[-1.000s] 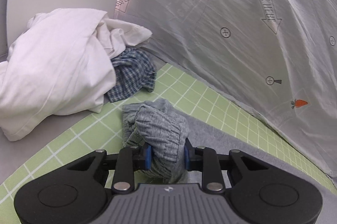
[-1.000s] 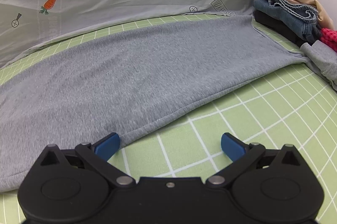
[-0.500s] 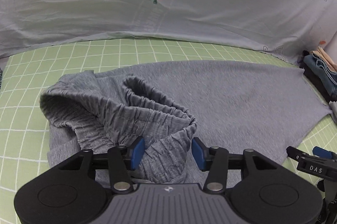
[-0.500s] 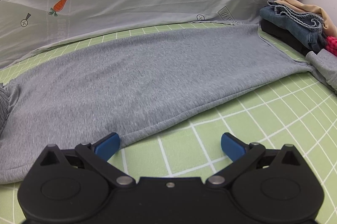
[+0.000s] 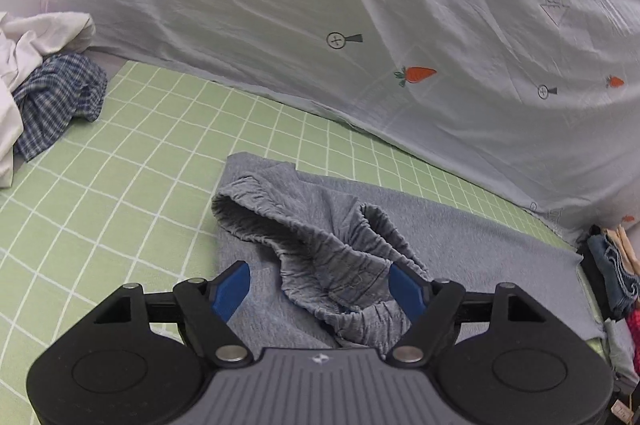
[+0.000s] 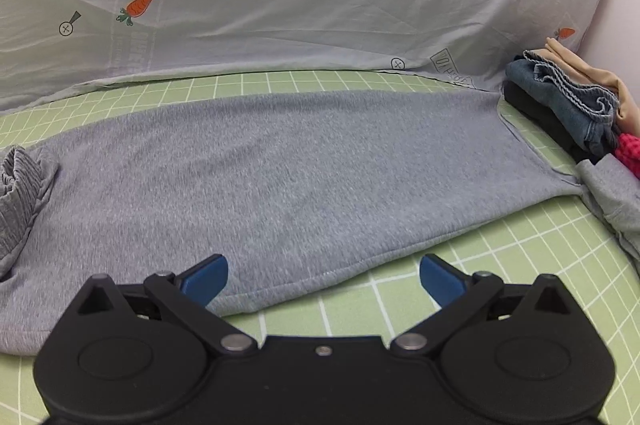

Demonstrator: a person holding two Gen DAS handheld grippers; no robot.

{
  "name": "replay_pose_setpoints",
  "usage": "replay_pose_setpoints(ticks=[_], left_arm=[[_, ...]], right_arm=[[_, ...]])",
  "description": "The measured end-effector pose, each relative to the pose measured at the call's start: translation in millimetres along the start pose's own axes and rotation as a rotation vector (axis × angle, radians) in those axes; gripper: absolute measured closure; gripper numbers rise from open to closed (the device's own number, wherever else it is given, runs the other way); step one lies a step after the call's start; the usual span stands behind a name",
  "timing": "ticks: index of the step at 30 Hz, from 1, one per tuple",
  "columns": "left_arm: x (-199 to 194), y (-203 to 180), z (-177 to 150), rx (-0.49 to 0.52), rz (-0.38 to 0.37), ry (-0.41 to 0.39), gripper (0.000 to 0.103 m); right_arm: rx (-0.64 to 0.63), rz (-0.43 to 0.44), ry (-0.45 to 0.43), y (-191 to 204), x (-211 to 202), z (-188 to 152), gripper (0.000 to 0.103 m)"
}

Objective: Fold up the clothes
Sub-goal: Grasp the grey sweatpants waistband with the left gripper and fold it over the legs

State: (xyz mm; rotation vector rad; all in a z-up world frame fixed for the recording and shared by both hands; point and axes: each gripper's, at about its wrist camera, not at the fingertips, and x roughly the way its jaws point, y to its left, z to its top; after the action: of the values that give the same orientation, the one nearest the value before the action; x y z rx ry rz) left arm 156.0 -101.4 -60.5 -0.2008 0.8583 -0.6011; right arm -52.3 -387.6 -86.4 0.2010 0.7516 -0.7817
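Observation:
Grey sweatpants (image 6: 300, 165) lie flat along the green grid mat (image 5: 120, 185). Their ribbed waistband (image 5: 312, 245) is bunched and folded back onto the leg. My left gripper (image 5: 320, 281) hovers over that bunch with its jaws opening. The crumpled band lies between the blue pads, and neither pad presses on it. In the right wrist view the same waistband (image 6: 20, 185) shows at the far left. My right gripper (image 6: 322, 267) stands open just above the near hem of the pants, with only cloth edge and mat between its fingers.
A pale carrot-print cover (image 5: 400, 25) rises behind the mat. A white sheet pile (image 5: 24, 65) and a blue plaid garment (image 5: 60, 97) lie at the left. Folded clothes (image 6: 568, 101) are stacked at the right, with another grey garment (image 6: 612, 197) beside them.
My left gripper, shut on the waistband a second ago, has let it go and spread its jaws while swinging over the mat. The right gripper has lifted slightly and stays open.

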Motion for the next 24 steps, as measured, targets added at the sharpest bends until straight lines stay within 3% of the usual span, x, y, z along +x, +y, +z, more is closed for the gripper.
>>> replay_pose_setpoints(ticks=[3,5,7,11,20,24], left_arm=[[9.7,6.4,3.2,-0.027,-0.023,0.027,0.044],[19.2,4.2,4.3,-0.021,-0.035,0.058,0.062],[29.8,-1.3,3.0,0.004,-0.022,0.089,0.07],[50.0,-8.0,1.6,0.022,0.058,0.133,0.07],[38.3,-21.8,5.9,0.112,0.143,0.122,0.058],[34.3,-20.1,3.6,0.114,0.149,0.118,0.058]], right_arm=[[-0.02,0.005,0.031,5.5,5.7,-2.4,0.0],[-0.033,0.007,0.053,9.0,9.8,-4.5,0.0],[-0.044,0.008,0.071,11.4,12.9,-6.2,0.0],[-0.032,-0.013,0.083,6.3,16.1,-8.1,0.0],[0.01,-0.011,0.09,-2.9,24.6,-11.8,0.0],[0.043,0.013,0.079,-7.4,27.5,-13.5,0.0]])
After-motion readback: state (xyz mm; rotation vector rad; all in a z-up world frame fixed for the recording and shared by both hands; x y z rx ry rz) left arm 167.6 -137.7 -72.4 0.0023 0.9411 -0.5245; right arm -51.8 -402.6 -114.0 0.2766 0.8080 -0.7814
